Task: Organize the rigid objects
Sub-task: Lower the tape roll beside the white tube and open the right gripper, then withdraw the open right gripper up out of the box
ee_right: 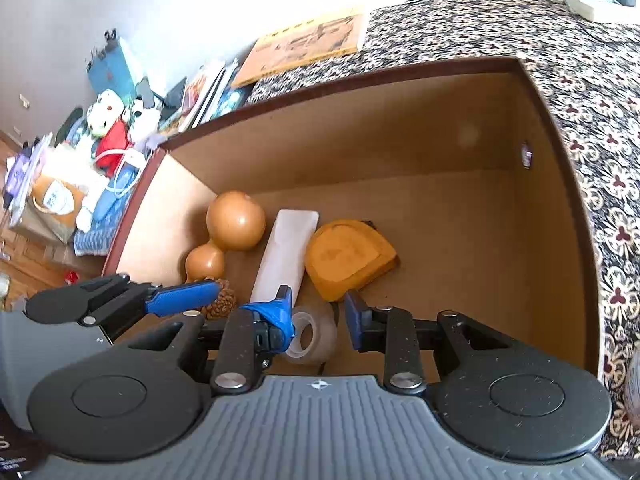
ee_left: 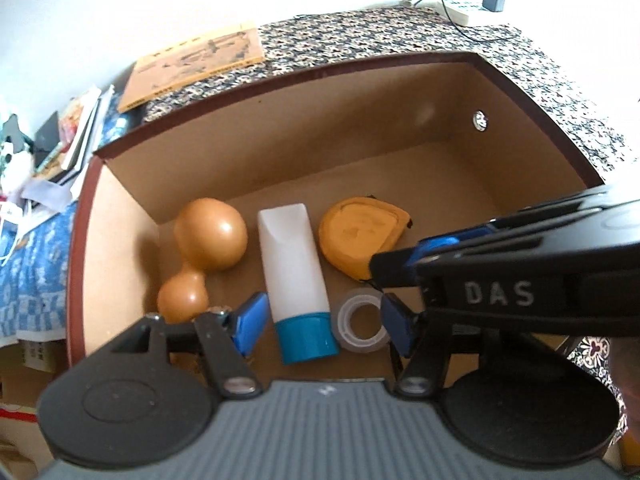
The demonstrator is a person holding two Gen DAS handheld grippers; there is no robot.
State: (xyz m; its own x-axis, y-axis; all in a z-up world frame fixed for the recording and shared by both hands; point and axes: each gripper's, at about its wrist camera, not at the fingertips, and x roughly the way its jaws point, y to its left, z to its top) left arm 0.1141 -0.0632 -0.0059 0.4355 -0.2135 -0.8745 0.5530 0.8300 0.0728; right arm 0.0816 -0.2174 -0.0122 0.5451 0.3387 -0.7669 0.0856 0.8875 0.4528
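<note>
The left gripper (ee_left: 323,326) hangs over the near end of the box (ee_left: 320,132), jaws released and holding nothing. They straddle the blue cap of the tube (ee_left: 292,256), which looks like a let-go after setting it down, or a line-up to nudge it. The right gripper (ee_right: 316,318) comes in from the right above the tape roll (ee_left: 360,346), jaws only slightly parted and empty. The roll lies flat on the box floor, just beside the tube's cap.

Farther in, the gourd (ee_left: 212,236), the tube and the tape measure (ee_left: 360,236) lie side by side along the left half of the floor, close together. That reads as packing in a row, saving the bare right half for more. Beyond the box, a book (ee_left: 196,64) lies on the patterned cloth (ee_left: 360,36), outside the sorting.
</note>
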